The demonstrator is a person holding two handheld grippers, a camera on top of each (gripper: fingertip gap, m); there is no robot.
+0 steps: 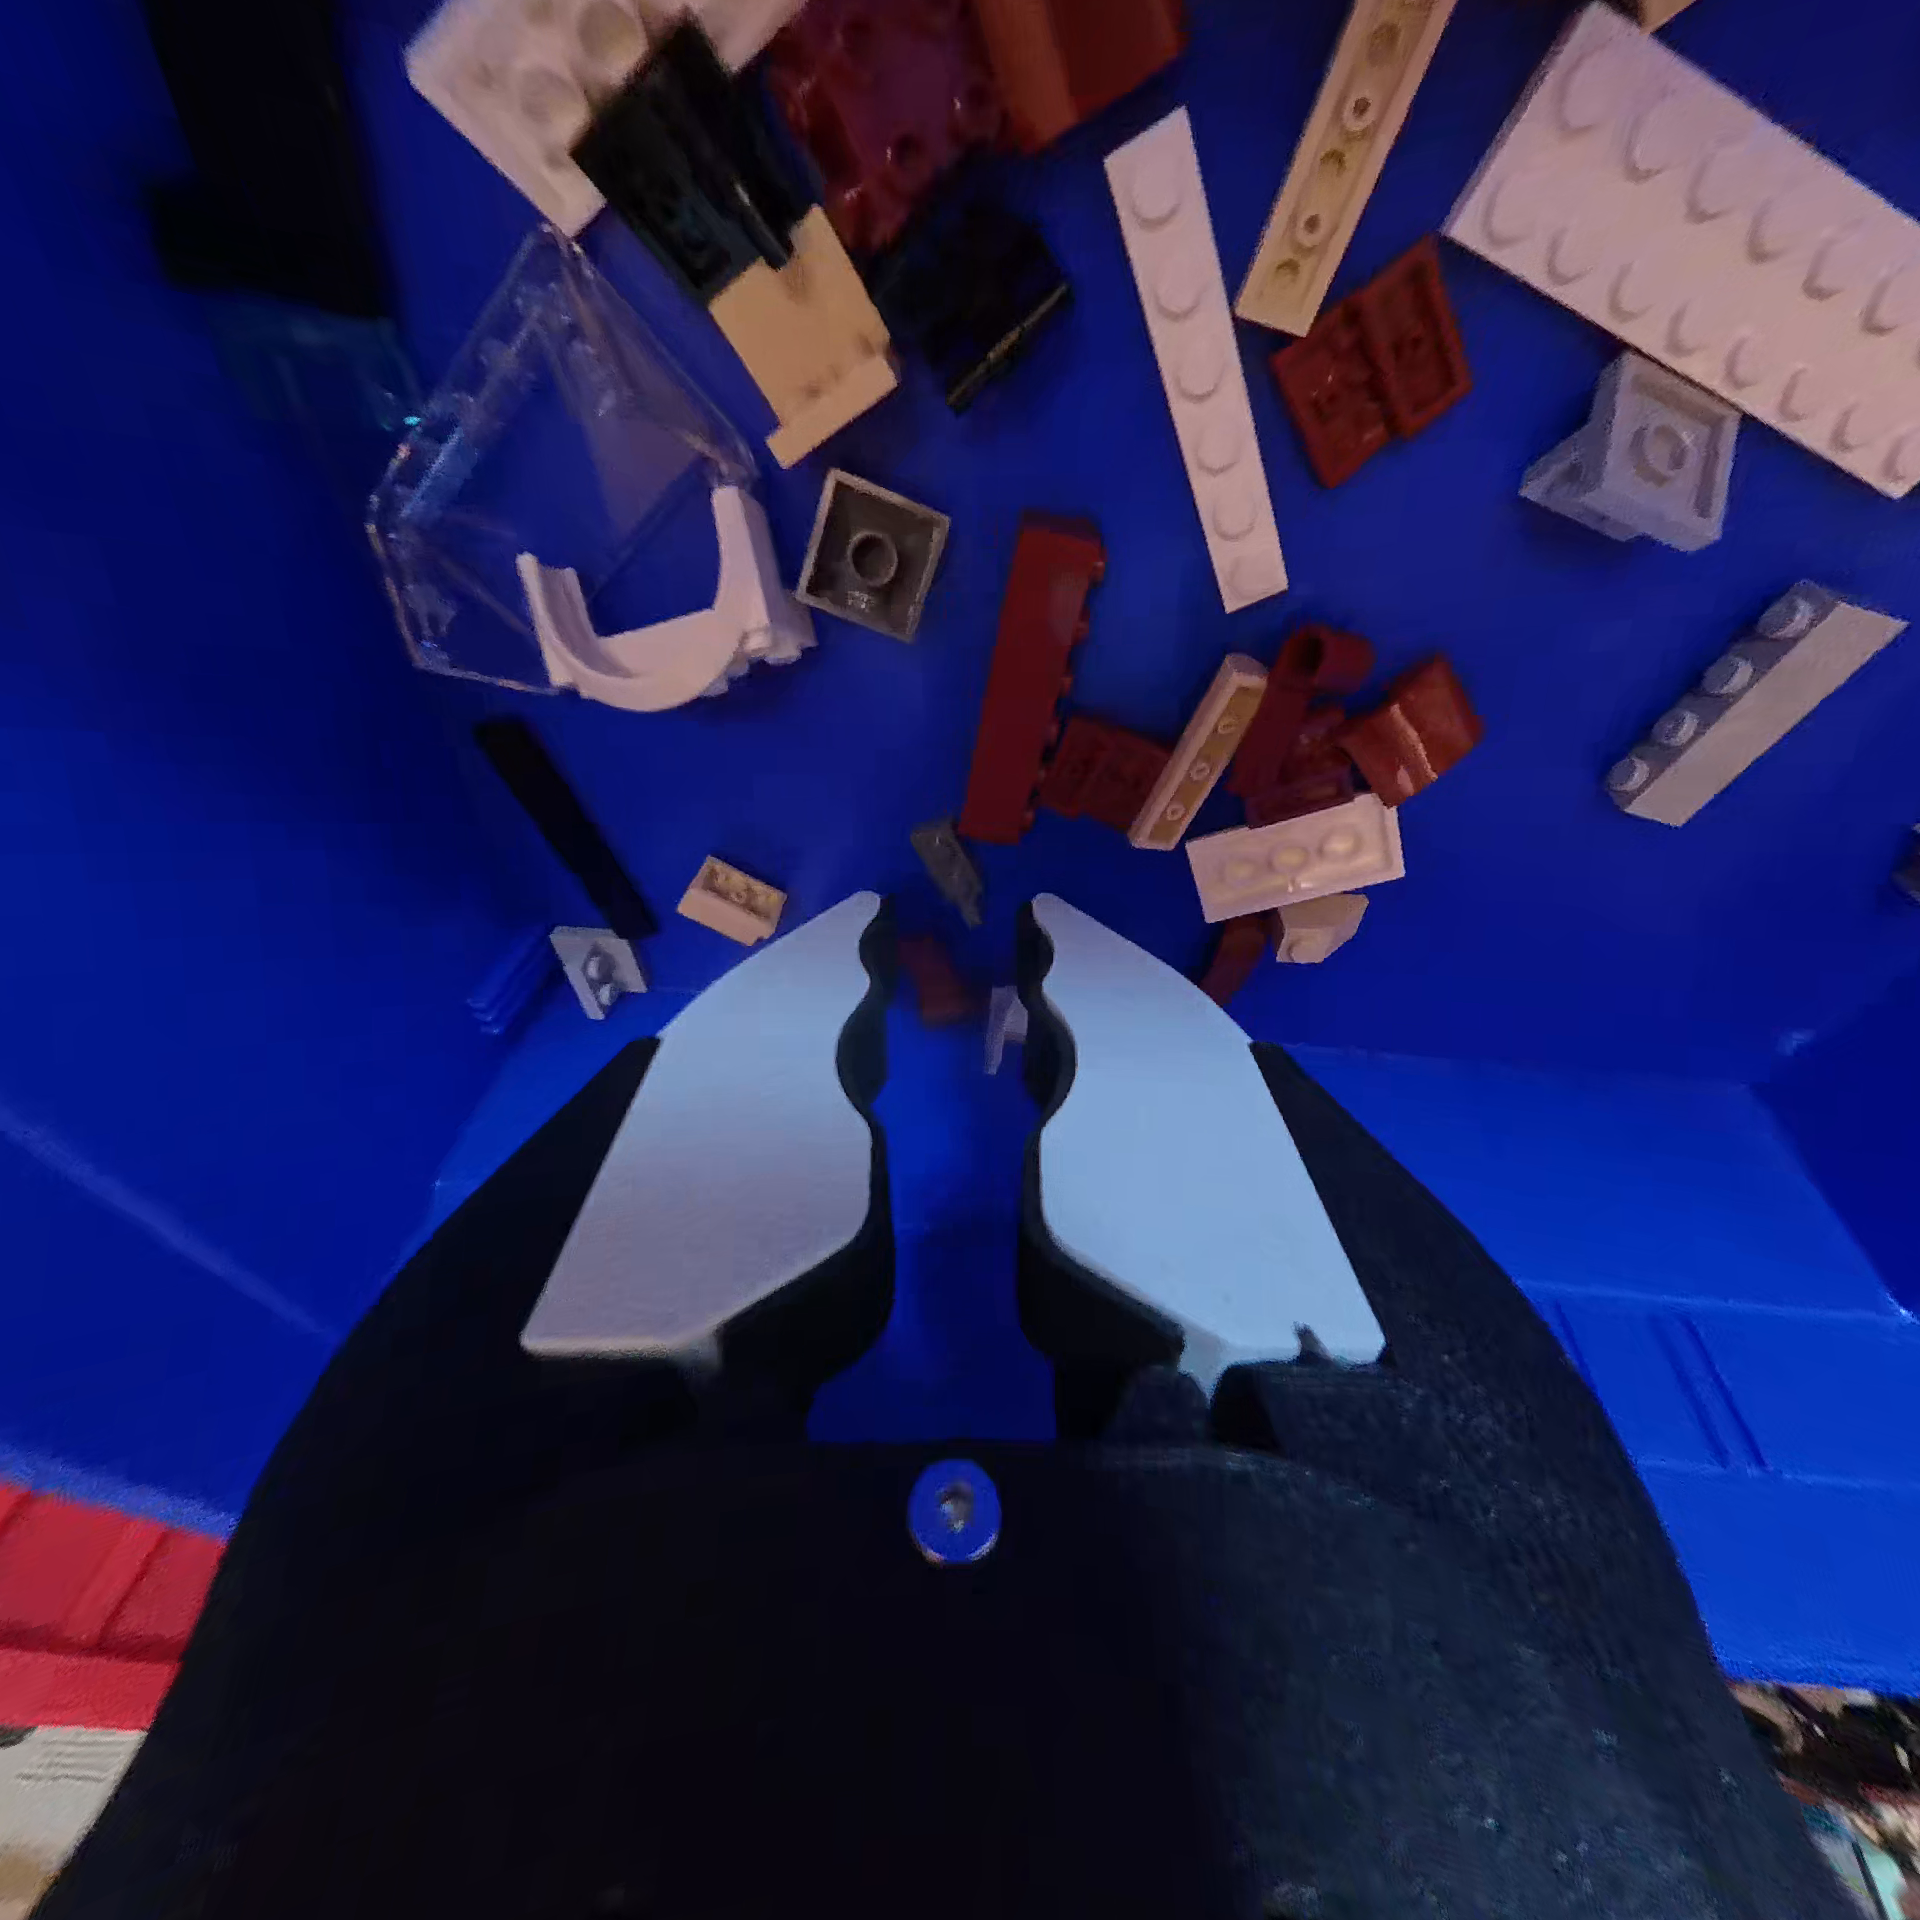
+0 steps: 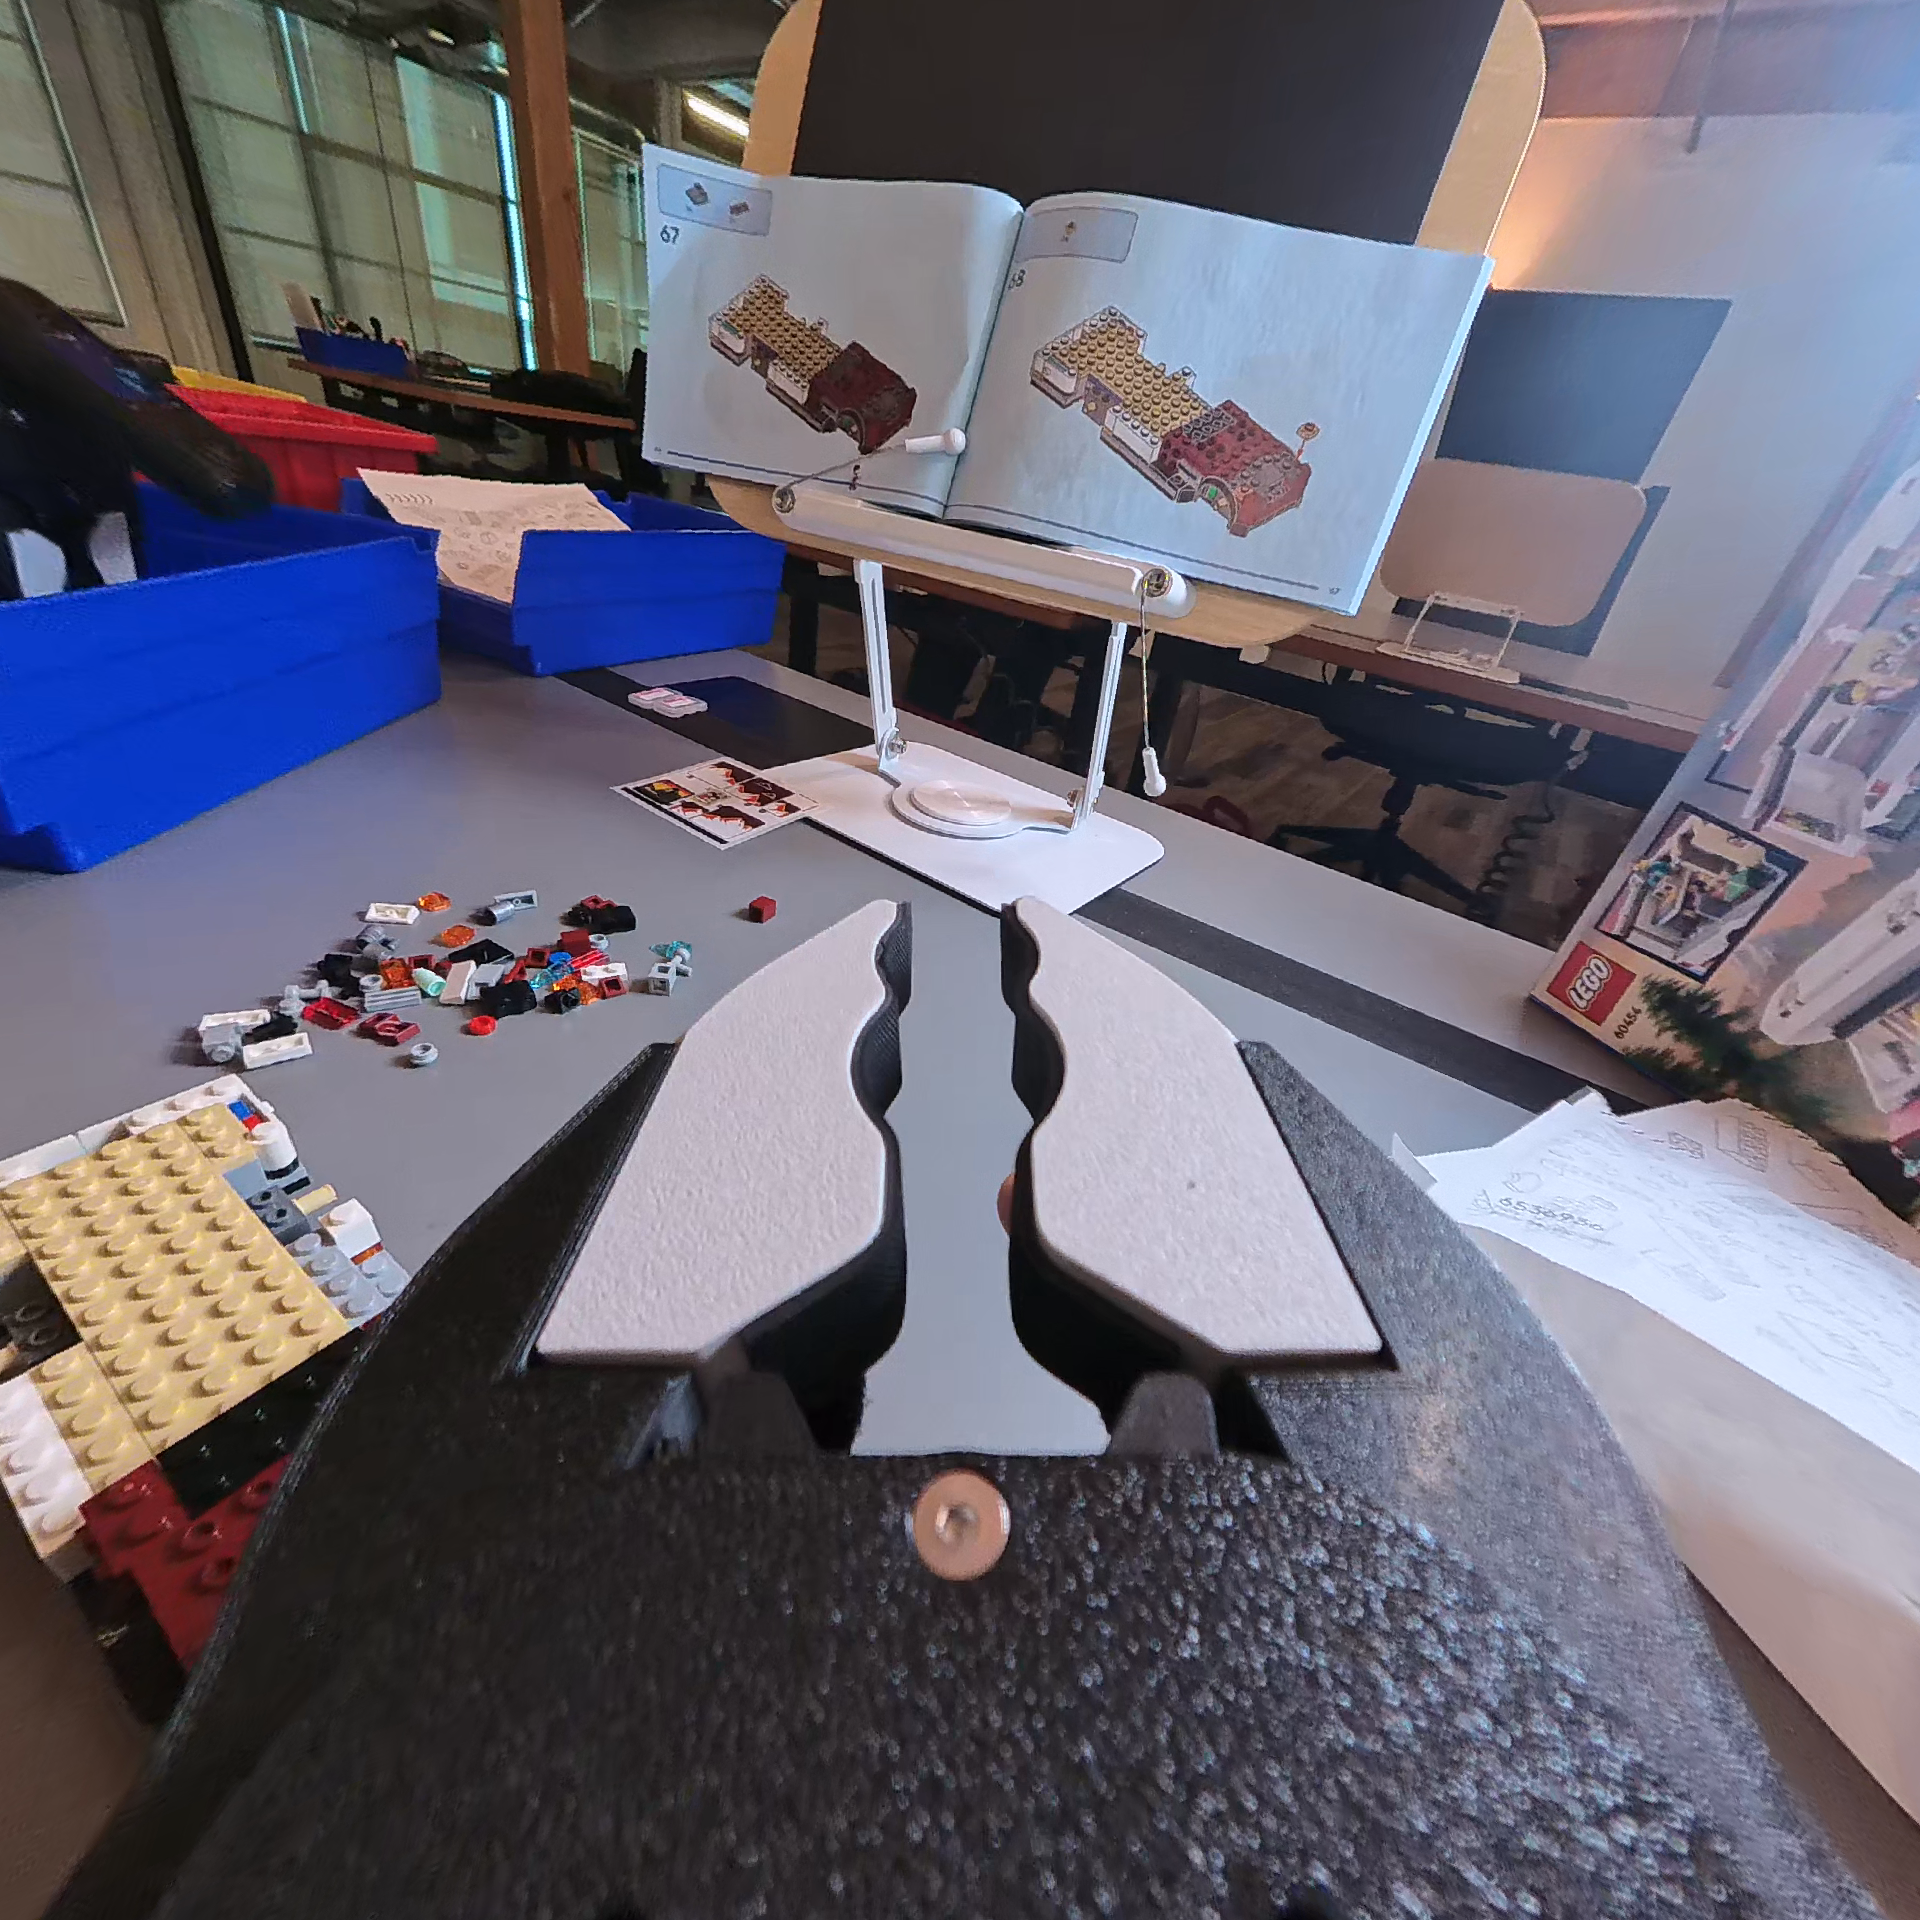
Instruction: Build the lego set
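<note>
Blue bin floor (image 1: 312, 935) only under left hand-held gripper (image 1: 956, 935), narrowly parted, bare; right hand-held gripper (image 2: 956, 935) likewise over grey table (image 2: 520, 810).

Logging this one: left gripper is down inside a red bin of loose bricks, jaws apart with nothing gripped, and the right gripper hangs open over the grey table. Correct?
One error: the bin is blue, not red, as the left wrist view shows. The rest holds: the left gripper is open over loose bricks, and the right gripper hangs open over the grey table.
</note>
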